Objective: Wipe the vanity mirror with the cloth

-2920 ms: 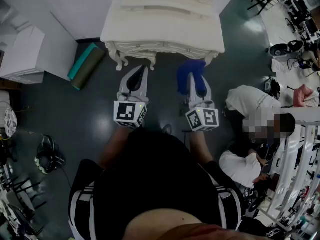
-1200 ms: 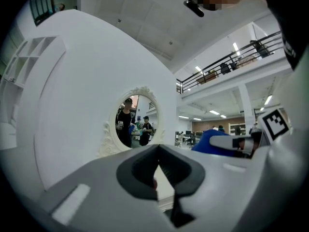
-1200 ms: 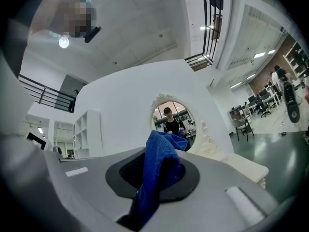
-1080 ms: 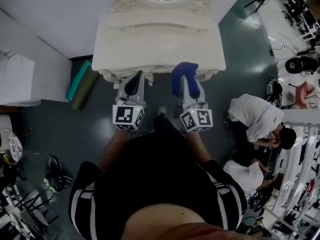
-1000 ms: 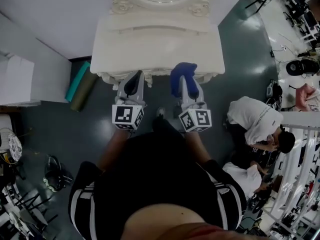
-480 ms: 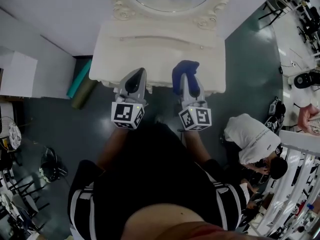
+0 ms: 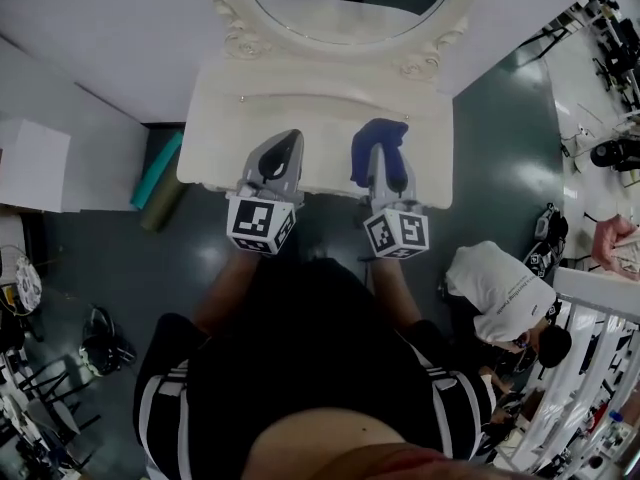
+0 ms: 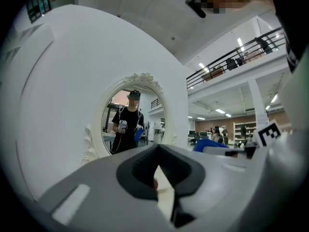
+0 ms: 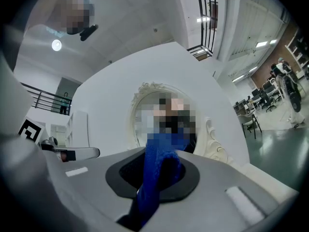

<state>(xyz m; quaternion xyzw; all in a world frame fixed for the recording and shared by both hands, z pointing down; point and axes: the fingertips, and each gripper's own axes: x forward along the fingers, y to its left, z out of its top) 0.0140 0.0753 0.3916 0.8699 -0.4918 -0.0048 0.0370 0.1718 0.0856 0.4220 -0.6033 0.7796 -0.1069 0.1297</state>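
**Q:** Where is the cloth?

**A:** The blue cloth [image 7: 379,146] is pinched in the right gripper [image 7: 384,158]. The jaws are closed on it and a bunched tuft pokes out past their tips, seemingly so that fabric rather than plastic meets the mirror. It hangs over the front part of the table, well short of the mirror.

**Q:** And the mirror itself?

**A:** The oval vanity mirror [image 7: 350,3] stands upright in its carved frame [image 7: 235,38] at the back of the white table [image 7: 320,103], and the cloth is not touching it. Both grippers point toward it. In the right gripper view the cloth lines up with the mirror, so the wiping looks not yet begun, with a reach across the table to come first.

**Q:** What is the other hand doing?

**A:** The left gripper [image 7: 279,151] is level beside the right one, with its jaws drawn together on nothing. It is probably kept alongside simply to stay out of the cloth's path, since one gripper can do the wiping
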